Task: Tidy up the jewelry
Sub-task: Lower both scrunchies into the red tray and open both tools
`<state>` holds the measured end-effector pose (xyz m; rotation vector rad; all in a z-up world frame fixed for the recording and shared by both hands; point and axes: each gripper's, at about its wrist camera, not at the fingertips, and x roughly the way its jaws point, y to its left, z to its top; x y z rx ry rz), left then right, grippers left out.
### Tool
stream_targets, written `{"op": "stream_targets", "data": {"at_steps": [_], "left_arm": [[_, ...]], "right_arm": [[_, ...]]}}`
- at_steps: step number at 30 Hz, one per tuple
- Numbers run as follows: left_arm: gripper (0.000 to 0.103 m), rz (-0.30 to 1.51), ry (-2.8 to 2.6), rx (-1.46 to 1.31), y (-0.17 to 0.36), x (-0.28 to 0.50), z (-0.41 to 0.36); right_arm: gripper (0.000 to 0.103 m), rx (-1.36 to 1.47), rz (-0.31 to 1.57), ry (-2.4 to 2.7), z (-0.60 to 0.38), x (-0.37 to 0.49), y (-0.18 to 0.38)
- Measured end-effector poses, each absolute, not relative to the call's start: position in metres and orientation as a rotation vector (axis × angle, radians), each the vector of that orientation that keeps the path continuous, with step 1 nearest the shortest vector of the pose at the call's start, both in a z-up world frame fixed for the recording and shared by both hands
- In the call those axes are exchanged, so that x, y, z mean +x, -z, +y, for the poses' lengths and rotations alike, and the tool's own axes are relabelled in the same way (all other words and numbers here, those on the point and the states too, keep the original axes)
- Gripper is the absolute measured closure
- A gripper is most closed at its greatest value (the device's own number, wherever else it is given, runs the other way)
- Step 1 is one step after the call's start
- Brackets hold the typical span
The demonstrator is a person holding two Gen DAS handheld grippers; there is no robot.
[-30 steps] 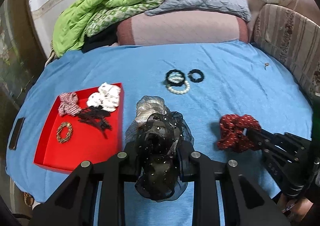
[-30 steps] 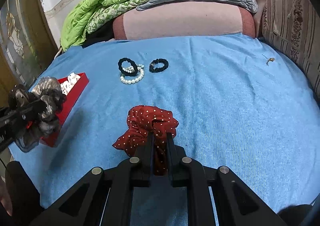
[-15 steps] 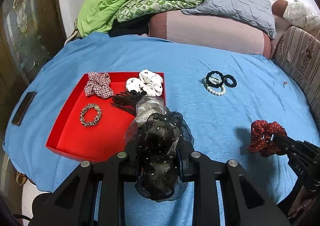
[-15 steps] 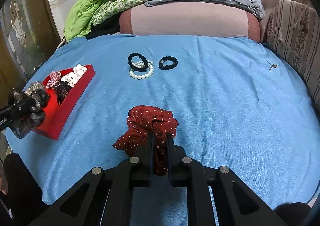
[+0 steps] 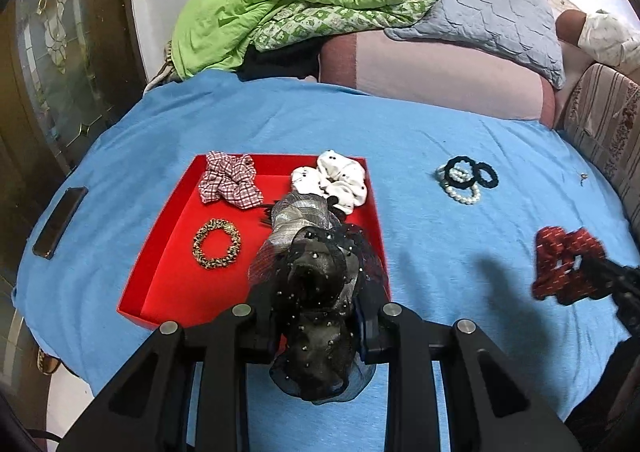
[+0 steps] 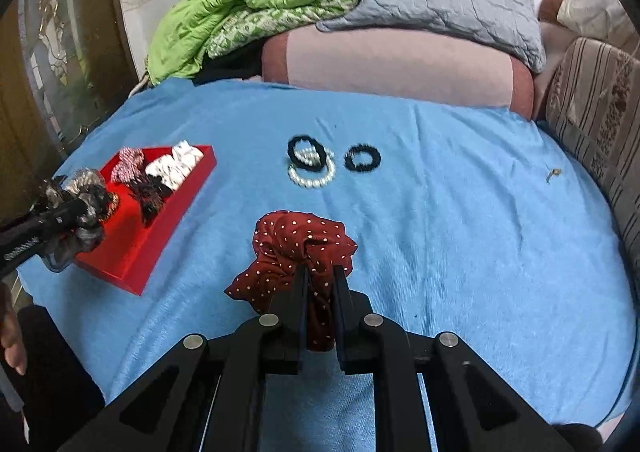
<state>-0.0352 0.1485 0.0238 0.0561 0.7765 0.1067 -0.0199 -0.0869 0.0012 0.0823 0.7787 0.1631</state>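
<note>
We've got the left gripper [image 5: 316, 316] clamped on a black mesh scrunchie [image 5: 320, 292] over the red tray [image 5: 176, 284] mid-frame — its camera alone shows the gold ring-shaped scrunchie [image 5: 216, 243]. The right gripper [image 6: 320, 292] pinches the red dotted scrunchie [image 6: 300, 248], bottom centre.

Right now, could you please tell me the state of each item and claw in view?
Left claw: shut on the black mesh scrunchie, above the red tray.
Right claw: shut on the red dotted scrunchie.
Red tray: open, holding a plaid scrunchie, white scrunchie and gold bracelet.
Pearl bracelet: lying on the blue sheet.
</note>
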Motion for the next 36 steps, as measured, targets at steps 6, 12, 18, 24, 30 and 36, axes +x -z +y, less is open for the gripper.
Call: {"op": "stream_targets", "data": {"at_steps": [6,12,18,24,30,36], "left_arm": [[0.077,0.801,-0.075,0.048,-0.013,-0.024,0.147],[0.077,0.794,-0.030,0.024,-0.011,-0.015,0.144],[0.076,0.762,-0.011,0.069,-0.019,0.003,0.164],[0.076,0.739,-0.089,0.058,-0.031,0.033,0.217],[0.076,0.766,-0.156,-0.048,-0.021,0.049,0.276],[0.076,0.811,-0.023,-0.164,-0.009,0.062,0.288]], "right_arm": [[0.091,0.086,0.784,-0.144,-0.084,-0.023,-0.009],[0.091,0.049,0.773,-0.204,-0.058,-0.008,-0.029],[0.091,0.029,0.771,-0.282,-0.018,0.004,-0.031],[0.091,0.033,0.790,-0.375,0.020,0.028,-0.029],[0.091,0.057,0.802,-0.491,0.062,0.051,-0.029],[0.091,0.062,0.870,-0.613,0.110,0.063,-0.008]]}}
